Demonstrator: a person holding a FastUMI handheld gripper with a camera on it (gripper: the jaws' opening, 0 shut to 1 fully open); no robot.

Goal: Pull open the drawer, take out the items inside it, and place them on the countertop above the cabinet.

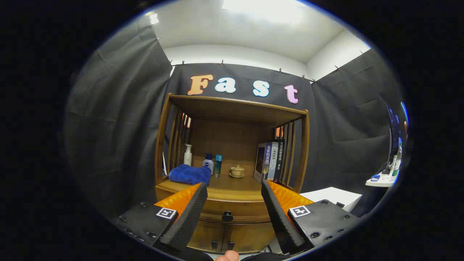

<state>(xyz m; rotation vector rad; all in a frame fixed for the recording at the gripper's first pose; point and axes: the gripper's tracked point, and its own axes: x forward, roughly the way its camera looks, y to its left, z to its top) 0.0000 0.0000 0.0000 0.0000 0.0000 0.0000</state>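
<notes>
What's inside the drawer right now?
Cannot tell: the drawer is shut, so its front and dark knob cover the contents. The hand-held gripper is open, its fingers either side of the knob, not touching.

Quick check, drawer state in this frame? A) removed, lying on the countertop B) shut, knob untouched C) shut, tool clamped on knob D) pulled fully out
B: the drawer sits flush under the countertop, and the tool is open, its fingers spread either side of the black knob without touching it.
</notes>
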